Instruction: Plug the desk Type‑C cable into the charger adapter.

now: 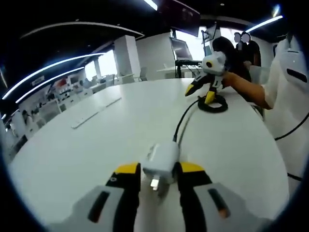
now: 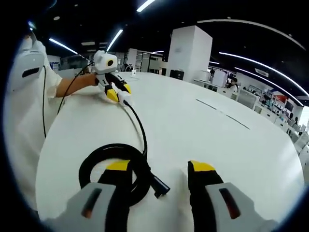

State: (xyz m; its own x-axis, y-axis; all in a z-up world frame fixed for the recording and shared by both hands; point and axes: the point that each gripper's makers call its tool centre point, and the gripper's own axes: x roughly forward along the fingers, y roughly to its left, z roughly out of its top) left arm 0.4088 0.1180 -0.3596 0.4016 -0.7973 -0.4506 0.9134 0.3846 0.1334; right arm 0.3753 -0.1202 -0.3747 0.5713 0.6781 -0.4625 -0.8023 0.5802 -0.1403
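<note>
My left gripper point(image 1: 159, 169) is shut on the white charger adapter point(image 1: 161, 158), which lies low over the white table point(image 1: 96, 145). A black cable point(image 1: 186, 118) runs from the adapter's far end to a black coil point(image 1: 213, 104) under my right gripper point(image 1: 200, 93). In the right gripper view, my right gripper point(image 2: 160, 166) stands open over the table, and the coil point(image 2: 108, 157) lies around its left jaw. A free black plug end point(image 2: 160, 187) sits between the jaws. The cable point(image 2: 140, 128) leads away to the left gripper point(image 2: 119, 92) and its adapter point(image 2: 122, 99).
A person's arm point(image 1: 246, 87) and white sleeve point(image 2: 29, 82) are at the table's edge. A thin black cord point(image 2: 44, 104) hangs along the white clothing. Two flat strips point(image 1: 94, 113) lie on the table's far left part. Office desks and monitors stand beyond.
</note>
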